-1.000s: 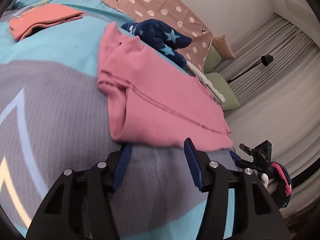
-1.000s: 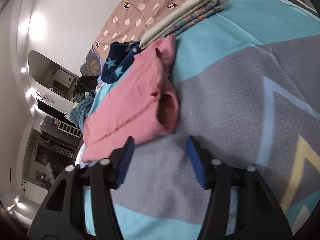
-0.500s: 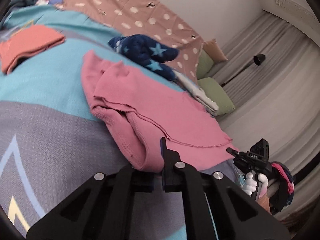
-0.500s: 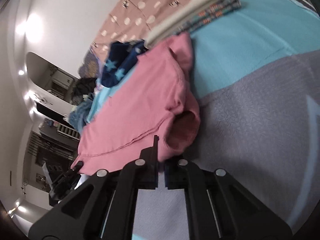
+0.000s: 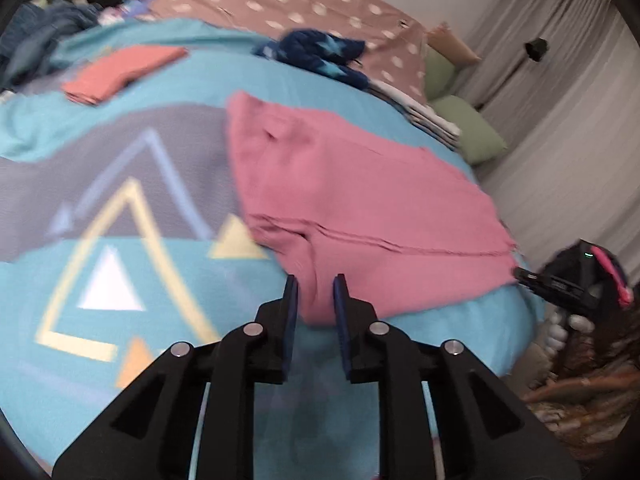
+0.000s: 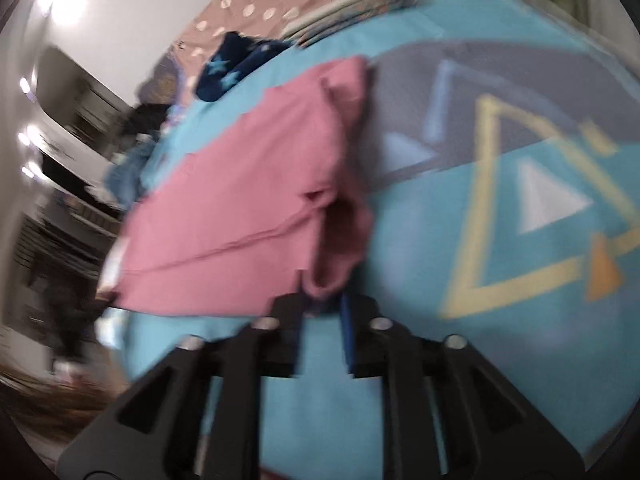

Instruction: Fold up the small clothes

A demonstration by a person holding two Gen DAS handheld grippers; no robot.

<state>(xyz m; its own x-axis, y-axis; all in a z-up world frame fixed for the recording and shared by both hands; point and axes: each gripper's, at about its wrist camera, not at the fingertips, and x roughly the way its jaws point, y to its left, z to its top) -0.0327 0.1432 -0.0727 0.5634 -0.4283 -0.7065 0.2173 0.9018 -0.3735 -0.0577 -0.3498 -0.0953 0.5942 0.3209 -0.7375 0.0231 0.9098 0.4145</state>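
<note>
A pink garment [image 5: 360,200] lies spread flat on the patterned blue and grey bedcover [image 5: 120,208]. My left gripper [image 5: 315,280] sits at the garment's near left corner. Its jaws are opening, a narrow gap apart, and the hem lies loosely between them. In the right wrist view the same pink garment [image 6: 248,184] ends in a bunched sleeve fold at my right gripper [image 6: 322,300]. Those jaws are opening too, and the fold still sits between the tips. The right gripper [image 5: 560,284] also shows in the left wrist view at the garment's other near corner, held by a gloved hand [image 5: 568,322].
A folded orange garment [image 5: 120,70] lies at the far left of the bed. A navy star-print garment [image 5: 320,52] and a stack of folded clothes [image 5: 428,114] lie behind the pink one. Green pillows [image 5: 468,128] and grey curtains [image 5: 560,120] stand at the right.
Both grippers shut on the pink garment's near hem and dragged it towards the bed's near edge, flattening it. Their jaws have since parted slightly.
</note>
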